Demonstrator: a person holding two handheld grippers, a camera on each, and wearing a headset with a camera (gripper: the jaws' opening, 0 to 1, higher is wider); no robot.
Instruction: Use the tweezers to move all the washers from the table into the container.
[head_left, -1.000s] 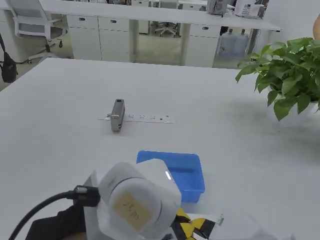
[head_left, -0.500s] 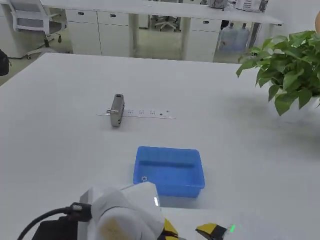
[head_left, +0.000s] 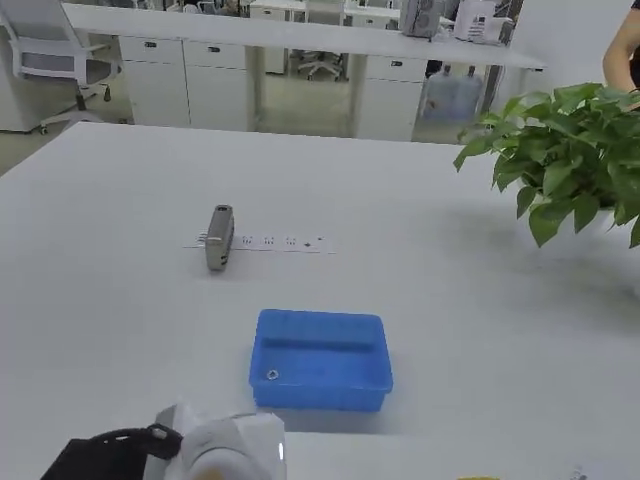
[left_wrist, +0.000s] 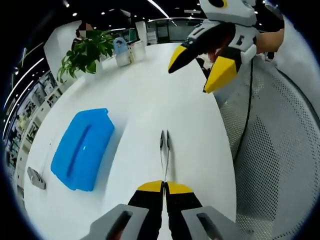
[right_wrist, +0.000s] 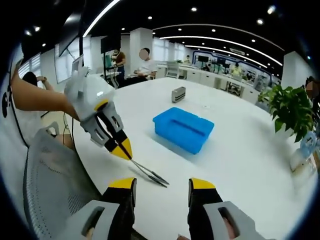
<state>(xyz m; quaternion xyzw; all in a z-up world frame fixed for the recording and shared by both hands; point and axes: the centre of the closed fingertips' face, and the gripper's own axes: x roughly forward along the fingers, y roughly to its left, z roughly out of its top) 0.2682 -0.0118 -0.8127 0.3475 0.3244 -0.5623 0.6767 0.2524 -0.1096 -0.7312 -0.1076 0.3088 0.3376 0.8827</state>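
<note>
A blue container (head_left: 320, 360) stands on the white table (head_left: 480, 300), with one small washer (head_left: 272, 375) in its near left corner. My left gripper (left_wrist: 164, 186) is shut on thin metal tweezers (left_wrist: 164, 150), whose tips rest low over bare table near the front edge. From the right gripper view, the left gripper (right_wrist: 127, 156) holds the tweezers (right_wrist: 150, 175) just ahead of my right gripper (right_wrist: 162, 185), which is open with nothing in it. The right gripper (left_wrist: 186, 82) hangs open above the table edge. The container (left_wrist: 82, 150) lies to the left of the tweezers.
A grey adapter (head_left: 219, 238) sits on a pale strip (head_left: 285, 242) with several small dark marks beyond the container. A potted plant (head_left: 570, 165) stands at the far right. A mesh chair back (left_wrist: 270, 150) is close by the front edge. People sit at far desks.
The white gripper body that covered the container's near side has dropped back toward the bottom edge of the head view. The container now shows whole, with the washer inside. The yellow tips have left that view.
</note>
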